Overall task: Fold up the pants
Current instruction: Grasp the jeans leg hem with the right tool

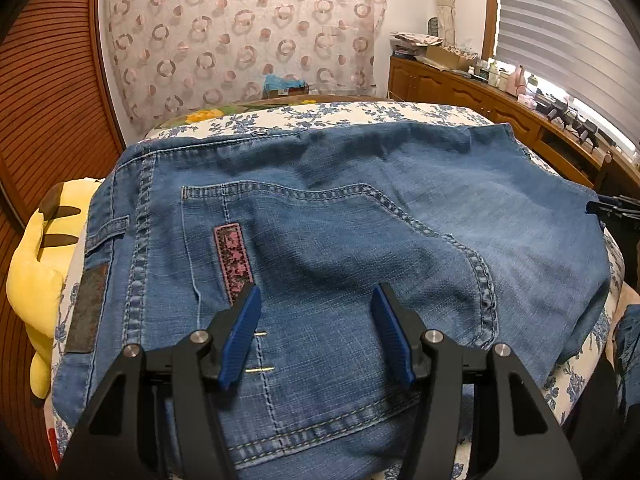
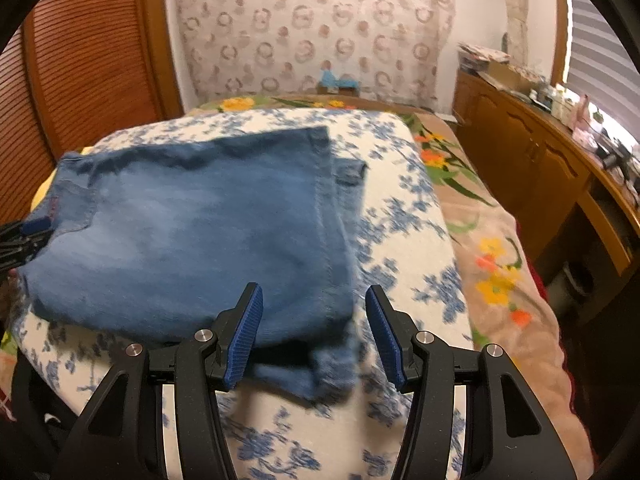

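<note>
Blue denim pants (image 1: 340, 248) lie folded on a white cushion with blue flowers (image 1: 360, 114). The back pocket with a pink label (image 1: 234, 260) faces up. My left gripper (image 1: 316, 300) is open and empty, just above the pocket area at the waist end. In the right wrist view the pants (image 2: 200, 232) lie as a folded rectangle on the cushion (image 2: 400, 220). My right gripper (image 2: 314, 300) is open and empty over the near right corner of the pants. The left gripper also shows at the left edge of the right wrist view (image 2: 28, 236).
A yellow plush toy (image 1: 40, 272) lies left of the cushion. A beige flowered blanket (image 2: 492, 264) covers the bed on the right. A wooden cabinet (image 2: 540, 176) with clutter on top runs along the right wall. A wooden slatted panel (image 1: 48, 92) stands at the left.
</note>
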`<state>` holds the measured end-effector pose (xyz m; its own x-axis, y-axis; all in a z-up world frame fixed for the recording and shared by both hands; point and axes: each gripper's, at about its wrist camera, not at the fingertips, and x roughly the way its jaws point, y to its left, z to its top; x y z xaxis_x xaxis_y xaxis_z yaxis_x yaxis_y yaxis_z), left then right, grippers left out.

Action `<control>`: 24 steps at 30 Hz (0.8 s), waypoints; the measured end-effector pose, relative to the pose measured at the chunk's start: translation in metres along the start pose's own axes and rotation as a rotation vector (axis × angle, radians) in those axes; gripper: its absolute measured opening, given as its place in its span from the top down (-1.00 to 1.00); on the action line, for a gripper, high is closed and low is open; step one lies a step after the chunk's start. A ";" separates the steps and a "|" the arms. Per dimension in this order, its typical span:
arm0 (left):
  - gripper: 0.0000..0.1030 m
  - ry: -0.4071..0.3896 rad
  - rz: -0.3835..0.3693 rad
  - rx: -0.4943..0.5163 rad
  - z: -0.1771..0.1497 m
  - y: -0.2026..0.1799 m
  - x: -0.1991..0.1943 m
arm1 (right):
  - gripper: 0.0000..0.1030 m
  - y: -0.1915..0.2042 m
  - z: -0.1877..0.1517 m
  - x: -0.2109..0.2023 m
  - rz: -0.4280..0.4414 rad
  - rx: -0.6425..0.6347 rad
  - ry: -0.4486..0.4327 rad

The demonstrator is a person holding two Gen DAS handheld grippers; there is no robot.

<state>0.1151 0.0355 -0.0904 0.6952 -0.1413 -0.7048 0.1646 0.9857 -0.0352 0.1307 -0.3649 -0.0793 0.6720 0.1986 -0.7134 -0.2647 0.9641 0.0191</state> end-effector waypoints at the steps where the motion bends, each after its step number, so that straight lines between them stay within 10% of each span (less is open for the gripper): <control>1: -0.12 0.000 0.000 0.000 0.000 0.000 0.000 | -0.06 -0.002 -0.002 0.001 -0.007 0.010 0.005; 10: -0.12 0.000 0.001 0.000 0.000 0.000 0.000 | -0.05 -0.005 -0.002 0.001 0.031 0.059 0.004; 24: -0.12 -0.001 0.000 -0.002 -0.001 -0.001 0.000 | 0.75 0.009 0.005 -0.008 0.028 -0.003 -0.028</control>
<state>0.1145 0.0348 -0.0912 0.6957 -0.1412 -0.7043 0.1633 0.9859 -0.0363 0.1264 -0.3571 -0.0697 0.6833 0.2305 -0.6928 -0.2857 0.9576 0.0368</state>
